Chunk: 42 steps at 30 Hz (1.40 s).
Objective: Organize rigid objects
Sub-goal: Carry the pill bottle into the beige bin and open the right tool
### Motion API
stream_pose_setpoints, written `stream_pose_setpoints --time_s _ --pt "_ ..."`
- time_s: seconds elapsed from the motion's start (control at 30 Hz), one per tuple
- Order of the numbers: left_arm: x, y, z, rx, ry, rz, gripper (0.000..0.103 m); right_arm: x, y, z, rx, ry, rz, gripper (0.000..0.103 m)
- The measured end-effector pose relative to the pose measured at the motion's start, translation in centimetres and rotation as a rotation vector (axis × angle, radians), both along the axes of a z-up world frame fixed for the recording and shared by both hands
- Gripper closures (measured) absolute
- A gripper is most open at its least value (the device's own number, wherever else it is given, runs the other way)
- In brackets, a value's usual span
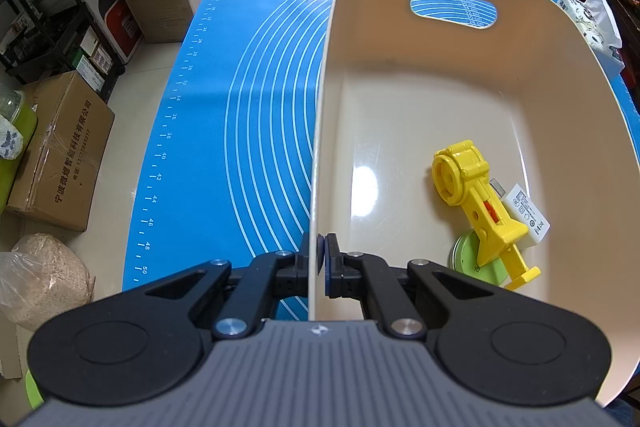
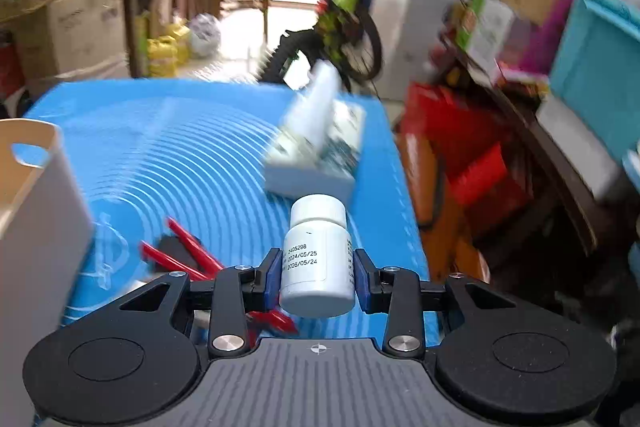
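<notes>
My left gripper (image 1: 320, 255) is shut on the near left rim of a beige plastic bin (image 1: 400, 99) that stands on a blue mat (image 1: 248, 115). Inside the bin lie a yellow plastic toy (image 1: 476, 199), a white charger plug (image 1: 528, 215) and a green round lid (image 1: 476, 261). My right gripper (image 2: 318, 273) is shut on a white pill bottle (image 2: 316, 255) and holds it above the mat (image 2: 200, 147). The bin's corner (image 2: 36, 211) shows at the left of the right wrist view.
On the mat lie red-handled pliers (image 2: 188, 251), a clear plastic piece (image 2: 108, 251) and a white box with a white bottle on it (image 2: 316, 147). Cardboard boxes (image 1: 64, 155), a bicycle (image 2: 340, 27) and cluttered shelves (image 2: 520, 67) surround the table.
</notes>
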<state>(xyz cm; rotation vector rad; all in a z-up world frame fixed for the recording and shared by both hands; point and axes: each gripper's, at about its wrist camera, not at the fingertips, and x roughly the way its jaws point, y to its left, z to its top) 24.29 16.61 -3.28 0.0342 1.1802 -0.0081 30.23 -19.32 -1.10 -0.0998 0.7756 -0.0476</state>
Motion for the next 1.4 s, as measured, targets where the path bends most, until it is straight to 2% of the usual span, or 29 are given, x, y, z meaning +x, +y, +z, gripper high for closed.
stream_pose_setpoints --time_s 0.37,0.53,0.77,1.07,1.23,1.4 --pt "0.0 -0.1 0.0 -0.001 -0.001 0.0 0.097 -1.1 8.6 4.4 0.108 -0.084 0.194 0.059" --pt "0.0 -0.1 0.0 0.001 -0.001 -0.001 0.097 -1.3 12.6 5.1 0.149 -0.076 0.282 0.059" --pt "0.0 0.0 0.1 0.005 -0.001 -0.001 0.097 -1.2 18.0 3.0 0.203 -0.01 0.357 0.059" --pt "0.0 -0.1 0.1 0.007 0.0 -0.002 0.097 -2.3 24.5 0.3 0.175 0.106 0.499 0.059" --pt "0.0 -0.1 0.1 0.007 -0.001 -0.002 0.097 -2.2 26.3 -1.1 0.146 0.194 0.541 0.059" --pt "0.1 -0.1 0.0 0.007 0.0 -0.002 0.097 -1.4 26.2 -2.5 0.145 0.256 0.54 0.059"
